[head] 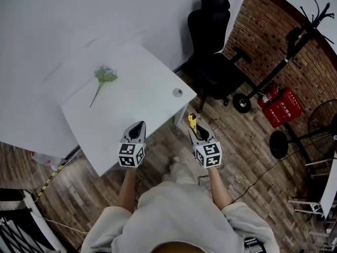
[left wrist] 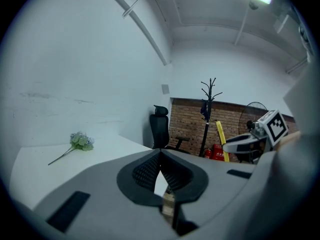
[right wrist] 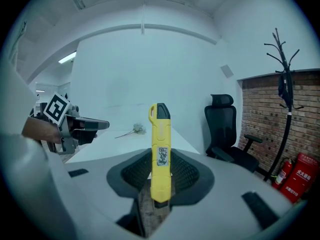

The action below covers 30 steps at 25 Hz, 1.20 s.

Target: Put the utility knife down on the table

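Observation:
My right gripper is shut on a yellow utility knife, which sticks out forward past the fingertips. It hovers over the wooden floor, just off the near right corner of the white table. In the right gripper view the knife stands upright between the pads, black tip on top. My left gripper hangs over the table's near edge, its fingers meeting at the tips with nothing held. An artificial flower lies at the table's far left.
A small grey disc sits by the table's right corner. A black office chair stands beyond the table against the brick wall. To the right are a coat stand, a red extinguisher box and a fan.

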### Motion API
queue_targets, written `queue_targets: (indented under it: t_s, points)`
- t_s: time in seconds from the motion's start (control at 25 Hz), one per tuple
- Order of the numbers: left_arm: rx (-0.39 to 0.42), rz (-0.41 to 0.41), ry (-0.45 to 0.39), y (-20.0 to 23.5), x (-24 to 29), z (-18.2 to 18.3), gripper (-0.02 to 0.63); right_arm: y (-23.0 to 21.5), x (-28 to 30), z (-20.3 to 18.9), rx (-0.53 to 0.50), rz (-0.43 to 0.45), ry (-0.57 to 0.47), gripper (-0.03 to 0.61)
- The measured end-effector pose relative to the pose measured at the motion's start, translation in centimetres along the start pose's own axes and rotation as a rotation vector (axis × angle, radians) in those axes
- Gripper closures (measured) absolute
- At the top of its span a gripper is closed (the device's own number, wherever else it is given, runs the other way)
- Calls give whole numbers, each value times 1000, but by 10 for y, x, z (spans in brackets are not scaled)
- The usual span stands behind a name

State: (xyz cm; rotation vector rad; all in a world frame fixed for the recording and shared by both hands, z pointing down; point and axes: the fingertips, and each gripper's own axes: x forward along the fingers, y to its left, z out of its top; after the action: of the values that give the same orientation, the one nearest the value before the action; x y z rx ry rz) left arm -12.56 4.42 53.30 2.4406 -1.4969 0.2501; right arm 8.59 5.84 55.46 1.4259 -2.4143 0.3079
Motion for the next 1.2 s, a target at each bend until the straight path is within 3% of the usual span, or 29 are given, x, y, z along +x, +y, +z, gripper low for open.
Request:
queue_targets:
  t_s: [0.6,1.2]
  points:
    - [17,20,12,41,77,22,607,-44,79,19,21,12,-5,468]
    - [18,87,47,121,204,73,607,-122,220,84,15,66,3,468]
